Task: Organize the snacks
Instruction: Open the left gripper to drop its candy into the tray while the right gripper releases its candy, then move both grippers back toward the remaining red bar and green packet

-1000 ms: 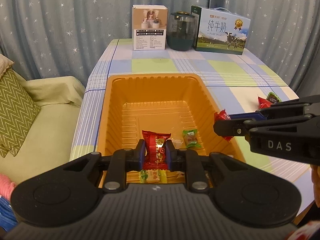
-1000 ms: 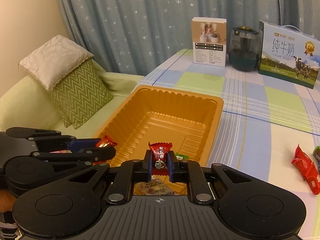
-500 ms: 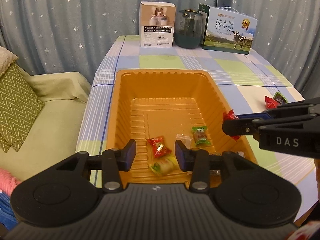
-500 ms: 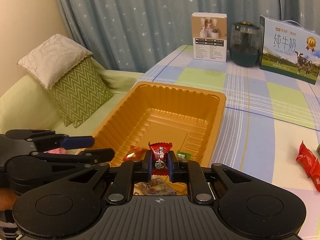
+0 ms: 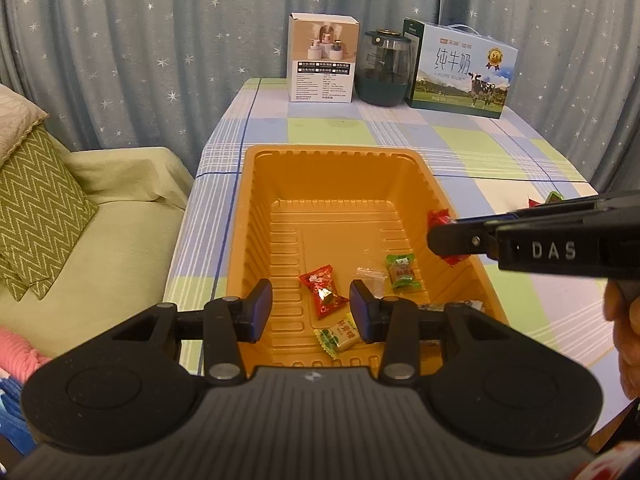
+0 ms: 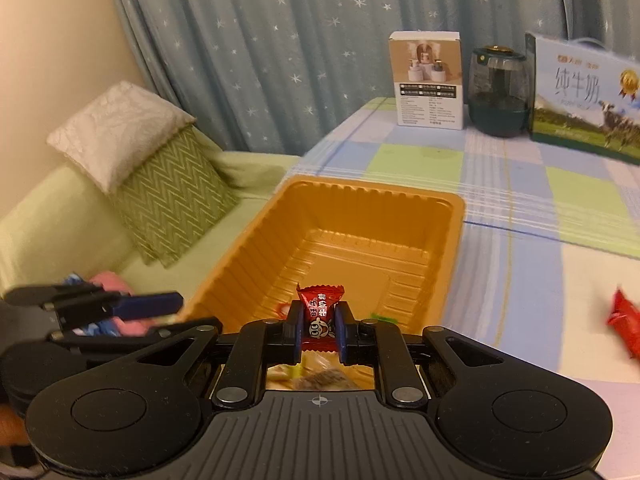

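Here we hold the left hand-held gripper [image 5: 311,310] wide apart over the near end of the orange tray [image 5: 256,216], with nothing between its fingers. Below it in the tray lie a red candy [image 5: 322,290], a green candy [image 5: 401,271] and a yellow-green candy [image 5: 338,334]. Our right hand-held gripper [image 6: 319,330] pinches a red candy with white letters [image 6: 319,314] just above the tray's near edge. Another red snack [image 6: 624,322] lies on the checked desk [image 6: 520,280], apart from the tray.
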The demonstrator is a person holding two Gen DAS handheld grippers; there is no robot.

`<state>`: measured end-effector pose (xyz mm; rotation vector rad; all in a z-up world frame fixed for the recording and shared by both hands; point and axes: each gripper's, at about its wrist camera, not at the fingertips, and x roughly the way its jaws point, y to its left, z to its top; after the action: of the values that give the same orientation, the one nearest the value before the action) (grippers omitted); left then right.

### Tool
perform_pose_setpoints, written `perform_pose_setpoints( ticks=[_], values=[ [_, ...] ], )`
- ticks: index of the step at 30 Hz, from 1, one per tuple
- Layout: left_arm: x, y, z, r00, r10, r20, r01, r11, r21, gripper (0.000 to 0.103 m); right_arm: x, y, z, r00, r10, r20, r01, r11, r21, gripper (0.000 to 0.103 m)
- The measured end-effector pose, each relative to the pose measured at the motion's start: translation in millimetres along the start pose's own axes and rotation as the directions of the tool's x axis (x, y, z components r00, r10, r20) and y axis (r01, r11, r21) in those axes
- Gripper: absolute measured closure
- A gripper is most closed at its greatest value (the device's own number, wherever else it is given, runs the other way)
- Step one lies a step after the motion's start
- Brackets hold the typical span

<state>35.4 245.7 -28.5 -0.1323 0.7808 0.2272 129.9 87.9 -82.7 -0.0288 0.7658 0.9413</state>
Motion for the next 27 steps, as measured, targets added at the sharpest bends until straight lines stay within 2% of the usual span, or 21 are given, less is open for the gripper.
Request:
perform_pose_setpoints(
  ticks=[1, 2, 3, 4, 7, 17, 27],
  values=[
    [0, 1, -1, 1.0, 0.002, 0.0, -0.002, 1.0, -0.001, 0.065, 0, -3, 0, 1.0, 0.011, 0.001, -0.011, 1.0, 0.018, 0.083],
    [-1, 2, -1, 1.0, 0.003, 0.0, -0.003, 1.0, -0.002, 0.065, -1, -5, 1, 1.0, 0.009, 0.008, -0.009, 0.999, 0.031, 0.07],
    [-2, 2, -2, 1.0, 0.005, 0.0, -0.005, 1.0, -0.003, 0.065, -3, -7, 1, 1.0, 0.0, 0.017, -0.001, 0.999, 0.041, 0.052],
    [-3, 2, -2, 1.0, 0.007, 0.001, -0.007, 1.0, -0.004, 0.065, -5, -10, 0, 1.0, -0.007, 0.023, 0.005, 0.999, 0.05, 0.049],
    [-5, 3, -3, 1.0, 0.009, 0.003, -0.009, 1.0, -0.008, 0.065, -11, -17, -1, 0.999, -0.022, 0.025, 0.02, 0.997, 0.073, 0.049],
    [-15, -9, -1, 1.0, -0.006, 0.02, 0.006, 1.0, -0.004, 0.063, -48, -36, -19, 0.989, -0.145, 0.025, 0.14, 0.98, 0.141, 0.049],
    [-31, -43, 9, 0.997, -0.059, 0.052, 0.058, 0.998, 0.023, 0.058, -102, -58, -41, 0.969, -0.24, 0.06, 0.222, 0.95, 0.219, 0.049]
  ],
)
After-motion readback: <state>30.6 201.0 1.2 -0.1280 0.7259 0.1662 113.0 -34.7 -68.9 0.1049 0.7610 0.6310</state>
